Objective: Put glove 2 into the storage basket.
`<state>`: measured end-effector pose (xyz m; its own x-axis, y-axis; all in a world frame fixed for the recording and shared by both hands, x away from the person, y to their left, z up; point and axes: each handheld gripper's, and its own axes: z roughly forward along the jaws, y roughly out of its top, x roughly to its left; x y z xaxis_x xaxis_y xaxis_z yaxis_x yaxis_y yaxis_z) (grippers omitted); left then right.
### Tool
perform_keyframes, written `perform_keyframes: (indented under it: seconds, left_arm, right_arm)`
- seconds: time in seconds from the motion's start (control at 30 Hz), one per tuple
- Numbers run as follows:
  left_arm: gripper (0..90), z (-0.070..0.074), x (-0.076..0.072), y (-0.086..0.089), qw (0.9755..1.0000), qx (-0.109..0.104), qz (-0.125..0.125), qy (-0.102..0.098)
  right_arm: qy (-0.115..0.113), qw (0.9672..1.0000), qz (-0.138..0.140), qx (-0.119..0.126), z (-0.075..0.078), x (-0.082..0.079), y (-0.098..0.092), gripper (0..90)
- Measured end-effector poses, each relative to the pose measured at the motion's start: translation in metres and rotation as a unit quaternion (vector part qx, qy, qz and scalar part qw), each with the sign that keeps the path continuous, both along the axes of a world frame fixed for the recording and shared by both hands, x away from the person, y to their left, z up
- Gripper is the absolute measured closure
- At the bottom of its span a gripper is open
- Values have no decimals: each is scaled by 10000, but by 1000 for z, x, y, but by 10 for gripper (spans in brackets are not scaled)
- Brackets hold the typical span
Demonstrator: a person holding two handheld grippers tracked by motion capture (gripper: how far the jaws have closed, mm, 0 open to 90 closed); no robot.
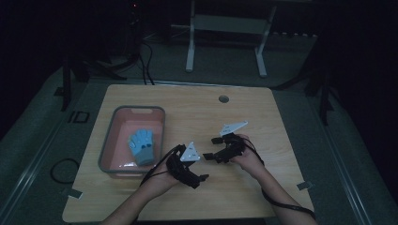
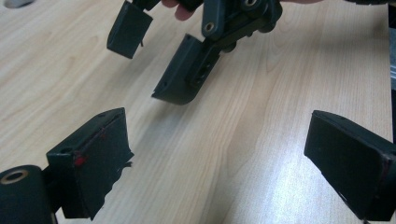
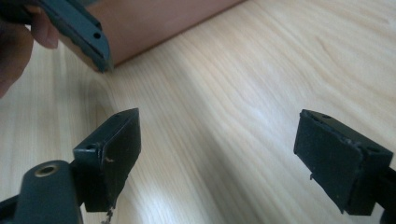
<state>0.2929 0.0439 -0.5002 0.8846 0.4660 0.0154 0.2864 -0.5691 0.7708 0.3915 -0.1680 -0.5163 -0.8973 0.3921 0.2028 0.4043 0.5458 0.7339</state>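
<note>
Well, from the high view I hold my left gripper (image 1: 202, 177) and my right gripper (image 1: 212, 148) low over the bare middle of the table (image 1: 263, 140), tips turned toward each other, close but not touching. The blue glove (image 1: 142, 146) lies flat in the pink bin (image 1: 159, 112) to my left, just beside my left hand, and neither claw is on it. I judge I am resting both tools in neutral ground, near enough to the bin that either one can swing over its rim.

In the left gripper view my own jaws stand wide apart with nothing between them but wood grain. Beyond them hangs the right gripper (image 2: 149, 60), tilted down, its jaws also spread and empty; it sits that way because my hands face one another.

In the right gripper view my jaws are likewise wide and empty over the table (image 3: 261, 60). One jaw of the left gripper (image 3: 79, 32) juts in at the upper left, and behind it runs the pink wall of the bin (image 3: 154, 23), which tells me this claw already points toward the glove's place.
</note>
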Motion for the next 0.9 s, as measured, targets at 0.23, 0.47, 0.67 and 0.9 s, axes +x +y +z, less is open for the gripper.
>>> perform_keyframes:
  seconds: [0.23,0.47,0.67,0.9]
  left_arm:
    - [70,-13,-4,-10,9999,49,-103,-89]
    - [70,-24,-5,-12,9999,20,-124,50]
    - [71,-30,-7,-12,9999,20,-96,36]
    - [70,-39,-11,-14,9996,-29,-227,157]
  right_arm:
    - [63,9999,-81,-67,-12,-7,-15,153]
    - [67,9998,-194,-41,-21,-13,-28,153]
    - [33,9996,-289,-51,-28,-18,-40,153]
    - [-51,9992,-393,7,-31,-27,-53,151]
